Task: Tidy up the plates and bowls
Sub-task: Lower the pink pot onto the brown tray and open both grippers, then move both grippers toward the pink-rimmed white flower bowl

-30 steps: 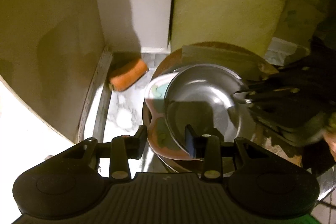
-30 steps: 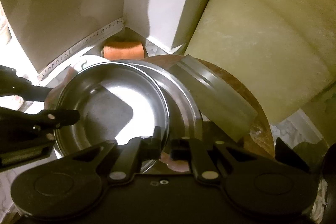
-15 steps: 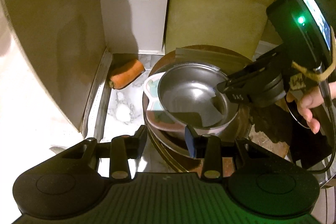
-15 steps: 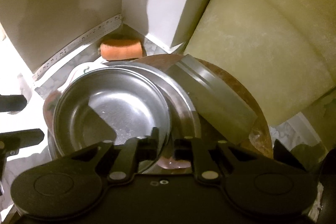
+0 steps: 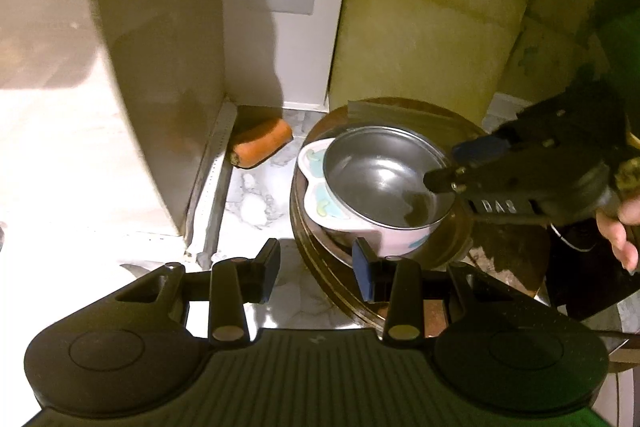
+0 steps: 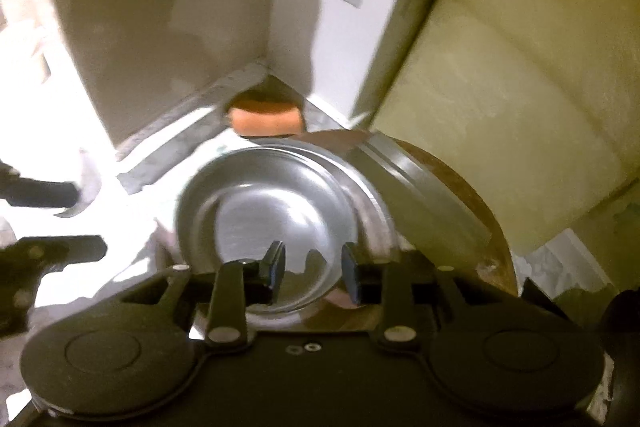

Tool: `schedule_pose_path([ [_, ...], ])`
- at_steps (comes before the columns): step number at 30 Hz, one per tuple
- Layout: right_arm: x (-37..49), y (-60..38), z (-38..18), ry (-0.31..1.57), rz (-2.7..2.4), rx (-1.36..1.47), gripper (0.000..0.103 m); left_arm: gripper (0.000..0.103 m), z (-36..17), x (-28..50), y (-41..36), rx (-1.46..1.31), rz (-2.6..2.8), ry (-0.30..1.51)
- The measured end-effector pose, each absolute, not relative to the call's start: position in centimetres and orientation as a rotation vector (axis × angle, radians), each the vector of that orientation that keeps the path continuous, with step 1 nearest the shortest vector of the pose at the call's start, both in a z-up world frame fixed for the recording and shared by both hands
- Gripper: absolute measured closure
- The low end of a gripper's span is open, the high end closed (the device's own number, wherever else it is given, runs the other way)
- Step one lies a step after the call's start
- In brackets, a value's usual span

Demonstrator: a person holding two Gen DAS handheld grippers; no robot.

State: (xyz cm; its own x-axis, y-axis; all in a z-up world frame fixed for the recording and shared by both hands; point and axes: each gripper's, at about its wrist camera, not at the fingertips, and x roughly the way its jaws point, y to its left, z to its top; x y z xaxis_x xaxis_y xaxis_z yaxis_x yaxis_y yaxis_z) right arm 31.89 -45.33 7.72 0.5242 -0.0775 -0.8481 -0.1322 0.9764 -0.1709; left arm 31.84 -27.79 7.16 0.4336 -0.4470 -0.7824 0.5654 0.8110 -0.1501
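On top of the stack sits the steel bowl (image 5: 382, 183) — shiny, round, empty — nested in a white dish (image 5: 320, 195) with pale blue marks, itself on a steel plate (image 5: 316, 255) upon a round wooden board (image 5: 508, 255) on the marble desk (image 5: 256, 203). A second ago our right tool (image 6: 312, 267) pinched the bowl's rim; now its jaws are opening, nothing pressed between them, the bowl just beyond the tips. Our left tool (image 5: 316, 269) stands part open and empty, short of the stack — farther back than before. An orange carrot piece (image 5: 262, 145) lies in the corner.
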Motion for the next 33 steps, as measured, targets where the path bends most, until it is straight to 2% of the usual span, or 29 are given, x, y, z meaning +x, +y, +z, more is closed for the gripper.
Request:
schedule_pose_path([
  [2,31.2,-44.7,8.3,1.007,0.052,-0.226,0.068,0.064,7.6,31.6,-27.1,0.131,-0.632,0.922],
  [4,30.5,-44.0,9.0,0.993,0.077,-0.221,0.067,0.052,8.0,31.2,-26.2,0.122,-0.626,0.913],
  [6,30.0,-43.2,9.7,0.978,0.097,-0.22,0.064,0.046,8.4,30.8,-25.4,0.116,-0.617,0.899],
  [11,28.8,-40.9,10.9,0.947,0.167,-0.201,0.059,0.046,9.1,30.2,-22.5,0.095,-0.579,0.887],
  [14,28.3,-39.3,11.5,0.935,0.206,-0.201,0.054,0.038,9.3,30.0,-20.3,0.083,-0.545,0.887],
  [15,28.1,-38.6,11.6,0.931,0.221,-0.201,0.051,0.035,9.2,29.9,-19.6,0.08,-0.53,0.885],
  [20,27.7,-35.4,11.9,0.911,0.296,-0.198,0.036,0.032,8.8,29.7,-15.9,0.068,-0.456,0.9],
  [26,28.0,-31.4,10.7,0.92,0.384,-0.188,0.024,0.028,7.3,30.3,-11.5,0.048,-0.364,0.938],
  [33,29.8,-28.0,7.6,0.968,0.429,-0.154,0.017,0.023,5.6,31.6,-7.8,0.032,-0.284,0.949],
])
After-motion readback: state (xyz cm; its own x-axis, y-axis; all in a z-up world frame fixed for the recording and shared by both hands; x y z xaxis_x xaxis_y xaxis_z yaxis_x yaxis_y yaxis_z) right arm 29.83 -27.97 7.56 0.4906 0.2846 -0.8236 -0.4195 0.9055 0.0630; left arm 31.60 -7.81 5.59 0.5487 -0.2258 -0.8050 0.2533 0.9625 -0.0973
